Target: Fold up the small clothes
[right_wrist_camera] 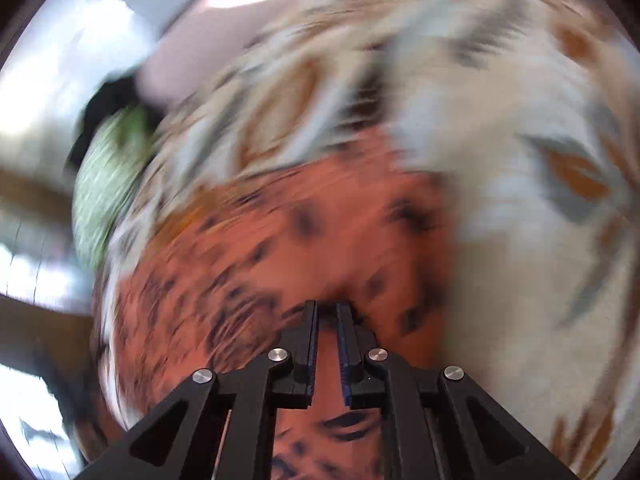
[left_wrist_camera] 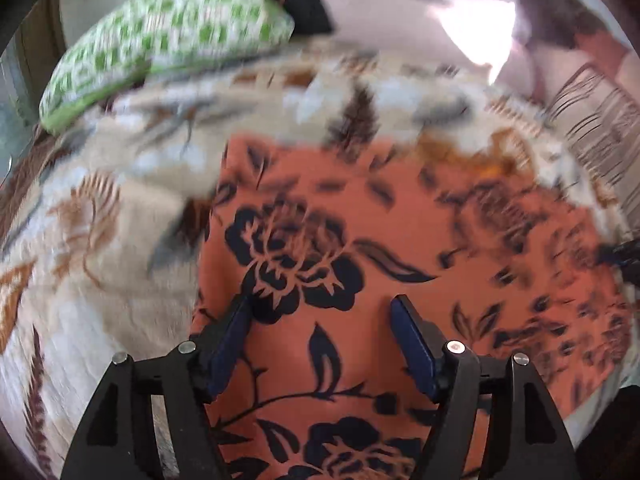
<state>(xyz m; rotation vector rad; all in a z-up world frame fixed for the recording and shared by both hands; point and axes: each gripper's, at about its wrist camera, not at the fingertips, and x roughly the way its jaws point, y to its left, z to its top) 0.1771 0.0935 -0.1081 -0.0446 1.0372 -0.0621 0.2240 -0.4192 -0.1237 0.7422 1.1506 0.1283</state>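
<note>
One small garment (left_wrist_camera: 360, 264), rust-orange cloth printed with dark flowers, is spread over a patterned blanket (left_wrist_camera: 100, 240) on what looks like a bed, and it fills the lower middle of both wrist views. It is framed by the left gripper (left_wrist_camera: 320, 308), whose jaws are held wide apart above the printed flower with nothing between them. The right gripper (right_wrist_camera: 327, 310) is seen with its jaws drawn almost together over the garment (right_wrist_camera: 280, 232); a fold of orange cloth seems to be pinched at their tips, though the right view is so smeared that the hold cannot be confirmed. From here, the main risk is judged to be a lost or partial pinch: if only the top layer is caught, the cloth could slide free while being carried over and the fold would land crooked. The blanket beneath could also be nipped along with the garment, since the two lie in contact and the surface is soft and yielding, and both would then be dragged together. With nothing pinned by the open left gripper, the whole garment might be pulled across the blanket rather than folded. A green-and-white pillow (left_wrist_camera: 168, 40) lies well apart at the far edge and is unlikely to be disturbed.
</note>
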